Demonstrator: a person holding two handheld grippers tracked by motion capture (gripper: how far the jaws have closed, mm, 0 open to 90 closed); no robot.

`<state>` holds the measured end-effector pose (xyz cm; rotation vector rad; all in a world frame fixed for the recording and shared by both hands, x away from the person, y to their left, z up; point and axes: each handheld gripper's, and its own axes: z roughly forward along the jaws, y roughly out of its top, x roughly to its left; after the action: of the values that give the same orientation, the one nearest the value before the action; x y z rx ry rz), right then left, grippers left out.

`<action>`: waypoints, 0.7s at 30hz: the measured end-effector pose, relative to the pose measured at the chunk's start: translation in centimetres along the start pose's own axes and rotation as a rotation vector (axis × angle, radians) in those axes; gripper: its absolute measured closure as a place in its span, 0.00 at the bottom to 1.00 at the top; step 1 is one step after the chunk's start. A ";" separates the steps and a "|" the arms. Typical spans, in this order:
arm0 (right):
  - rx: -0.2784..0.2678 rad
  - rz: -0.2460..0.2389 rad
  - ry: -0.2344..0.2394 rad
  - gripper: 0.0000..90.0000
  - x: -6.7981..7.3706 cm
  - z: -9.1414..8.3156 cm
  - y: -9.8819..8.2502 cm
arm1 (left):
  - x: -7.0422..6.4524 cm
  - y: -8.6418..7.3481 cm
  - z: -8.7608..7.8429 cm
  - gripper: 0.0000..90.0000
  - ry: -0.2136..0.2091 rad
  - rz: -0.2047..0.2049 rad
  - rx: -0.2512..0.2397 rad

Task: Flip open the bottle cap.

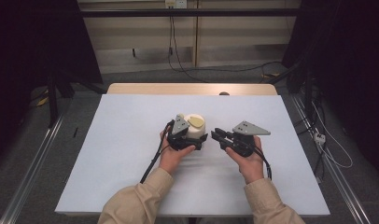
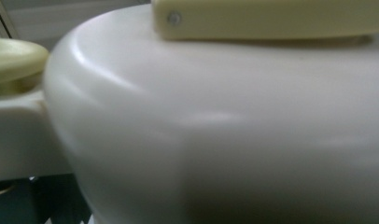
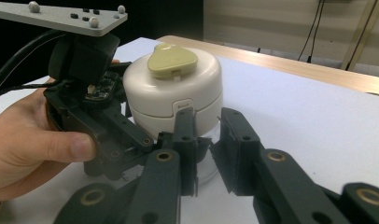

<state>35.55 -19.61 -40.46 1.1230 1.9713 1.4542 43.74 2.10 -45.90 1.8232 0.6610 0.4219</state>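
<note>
We grasp the cream container (image 1: 195, 127) on the counter (image 1: 131, 140) with our left gripper (image 1: 191, 141); our right gripper (image 3: 207, 140) has narrow, empty jaws beside it

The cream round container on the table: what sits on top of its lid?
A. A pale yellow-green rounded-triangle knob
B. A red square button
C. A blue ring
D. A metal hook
A: the right gripper view shows a pale yellow-green knob on the lid of the cream container.
</note>
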 end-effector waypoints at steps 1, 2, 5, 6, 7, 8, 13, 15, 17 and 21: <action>0.006 -0.002 -0.004 0.87 0.1 0.1 0.1 | 0.0 0.0 0.0 0.05 0.000 0.000 0.000; 0.010 -0.005 -0.001 0.87 0.1 0.2 0.1 | 0.0 0.0 0.0 0.05 -0.001 -0.003 -0.001; 0.019 -0.013 0.009 0.88 0.2 0.4 0.4 | 0.0 0.0 0.0 0.05 -0.001 -0.003 0.000; 0.022 -0.018 0.014 0.88 0.2 0.5 0.5 | 0.0 0.0 0.0 0.05 0.000 -0.002 0.000; 0.024 -0.019 0.017 0.88 0.2 0.5 0.5 | 0.0 0.0 0.0 0.05 -0.002 -0.003 0.000; 0.037 -0.020 0.015 0.89 0.2 0.6 0.6 | 0.0 0.0 0.0 0.05 -0.002 -0.003 0.000; 0.040 -0.009 0.025 0.97 0.3 1.0 0.7 | 0.0 0.0 0.0 0.05 -0.002 -0.003 0.001; 0.042 -0.007 0.027 1.00 0.3 1.1 0.7 | 0.0 0.0 0.0 0.05 -0.003 -0.003 0.002; 0.051 0.001 0.029 1.00 0.2 1.3 0.8 | 0.0 0.0 0.0 0.05 -0.001 -0.002 0.001; 0.069 -0.010 0.033 1.00 0.3 1.5 0.9 | -0.1 0.0 0.0 0.05 -0.001 -0.004 0.001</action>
<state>36.81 -18.36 -40.17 1.1235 2.0609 1.4189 43.69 2.06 -45.91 1.8228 0.6639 0.4182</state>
